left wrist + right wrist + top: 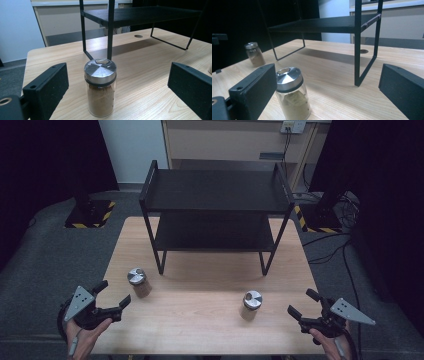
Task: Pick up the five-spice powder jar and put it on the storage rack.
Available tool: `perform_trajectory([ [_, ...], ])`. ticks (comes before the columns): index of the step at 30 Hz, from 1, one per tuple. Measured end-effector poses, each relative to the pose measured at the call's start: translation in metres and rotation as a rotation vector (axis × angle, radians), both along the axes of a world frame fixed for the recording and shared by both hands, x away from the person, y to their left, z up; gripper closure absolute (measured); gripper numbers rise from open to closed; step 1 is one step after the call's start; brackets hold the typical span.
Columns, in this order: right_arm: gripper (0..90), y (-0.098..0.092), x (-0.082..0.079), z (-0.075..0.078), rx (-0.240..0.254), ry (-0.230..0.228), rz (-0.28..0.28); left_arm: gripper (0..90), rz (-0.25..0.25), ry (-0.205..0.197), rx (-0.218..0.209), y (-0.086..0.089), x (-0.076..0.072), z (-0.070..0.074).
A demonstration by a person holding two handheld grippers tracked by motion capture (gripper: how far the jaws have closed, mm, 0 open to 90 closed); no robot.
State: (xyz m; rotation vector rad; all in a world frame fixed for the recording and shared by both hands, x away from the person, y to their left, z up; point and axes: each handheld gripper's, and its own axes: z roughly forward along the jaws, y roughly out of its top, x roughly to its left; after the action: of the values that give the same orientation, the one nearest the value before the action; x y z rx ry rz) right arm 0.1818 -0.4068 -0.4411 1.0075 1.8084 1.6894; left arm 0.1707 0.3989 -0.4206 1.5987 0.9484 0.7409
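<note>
Holding two grippers at the table's near edge, you have both spread wide with nothing in them: the left gripper [111, 294] faces the darker spice jar [138, 282], the right gripper [303, 304] the paler spice jar [251, 305]. Two jars stand upright, well apart. Beyond them stands one black two-tier shelf [215, 190].

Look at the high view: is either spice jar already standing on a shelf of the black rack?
No: both spice jars, the left jar and the right jar, stand on the wooden table in front of the black rack.
</note>
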Motion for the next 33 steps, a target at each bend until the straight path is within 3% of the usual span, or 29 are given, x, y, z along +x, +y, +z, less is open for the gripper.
perform_trajectory([
  [20,2.6,0.005,0.005,0.0,-0.029,0.007,0.032,1.6,-0.006,-0.002,-0.005,0.003,0.0,0.003],
  [23,2.5,0.005,0.005,0.0,-0.026,0.007,0.033,1.6,-0.012,-0.003,-0.031,0.005,0.001,0.003],
  [28,2.1,0.006,0.005,0.0,-0.032,0.01,0.026,1.6,-0.033,-0.004,-0.009,0.009,0.003,0.013],
  [33,2.1,0.006,0.005,0.0,-0.029,0.006,0.022,1.4,-0.093,0.027,0.01,0.018,0.008,0.028],
])
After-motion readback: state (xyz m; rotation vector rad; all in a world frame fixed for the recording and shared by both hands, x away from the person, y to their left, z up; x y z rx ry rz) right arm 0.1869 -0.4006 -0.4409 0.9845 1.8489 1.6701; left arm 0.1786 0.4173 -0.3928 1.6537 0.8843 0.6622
